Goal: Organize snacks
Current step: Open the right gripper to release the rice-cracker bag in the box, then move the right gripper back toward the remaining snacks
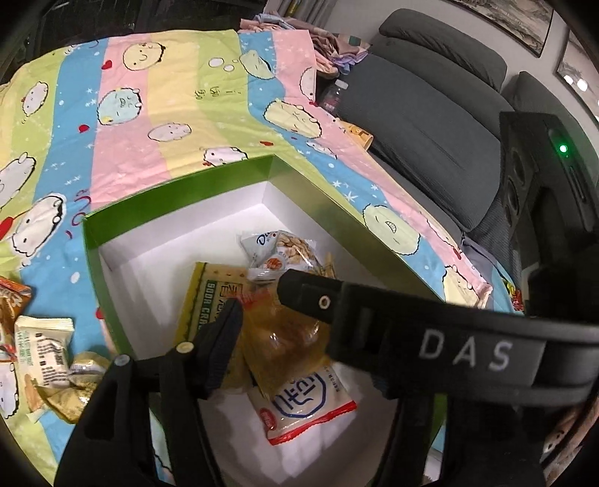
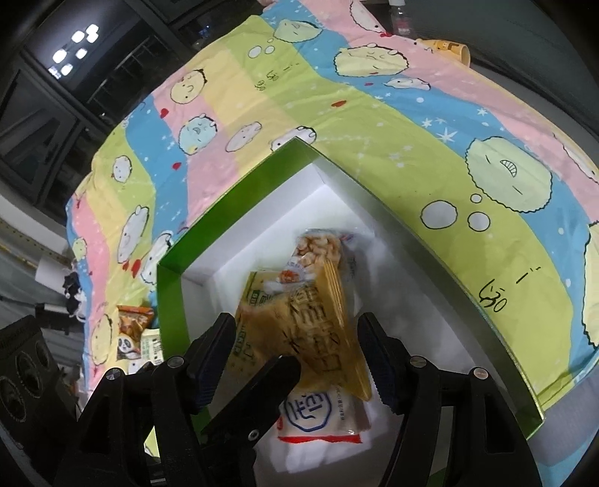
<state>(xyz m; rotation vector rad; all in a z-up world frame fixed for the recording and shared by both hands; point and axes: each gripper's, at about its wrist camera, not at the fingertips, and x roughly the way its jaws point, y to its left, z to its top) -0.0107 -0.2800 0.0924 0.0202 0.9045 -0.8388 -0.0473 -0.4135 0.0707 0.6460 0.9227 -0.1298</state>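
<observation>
Left wrist view, from the left: loose snack packets lie on the cloth (image 1: 179, 123) at 8 o'clock, outside the box. One orange packet (image 1: 11, 299), one cream packet (image 1: 41, 348) and a crumpled golden wrapper (image 1: 76, 389) are counted; further ones are cut off by the edge. One green box (image 1: 179, 194) with a white interior is set at centre. Three packets are lying in it: one soda cracker packet (image 1: 209, 292), one white nut packet (image 1: 288, 251) at 12 o'clock and one white packet with a blue emblem (image 1: 307, 408) at 6 o'clock. A fourth, the yellow packet (image 1: 284, 337), is found above them at the left gripper (image 1: 299, 322). One finger is hidden, so that gripper's hold cannot be told. In the right wrist view the right gripper (image 2: 295, 326) is seen half spread, with the yellow packet blurred between its fingers and not visibly pressed. The surface is covered by a pastel striped cartoon cloth. One yellow mug (image 1: 361, 136) and one grey sofa (image 1: 430, 112) are noted at 2 o'clock, with framed pictures (image 1: 516, 22) above.
</observation>
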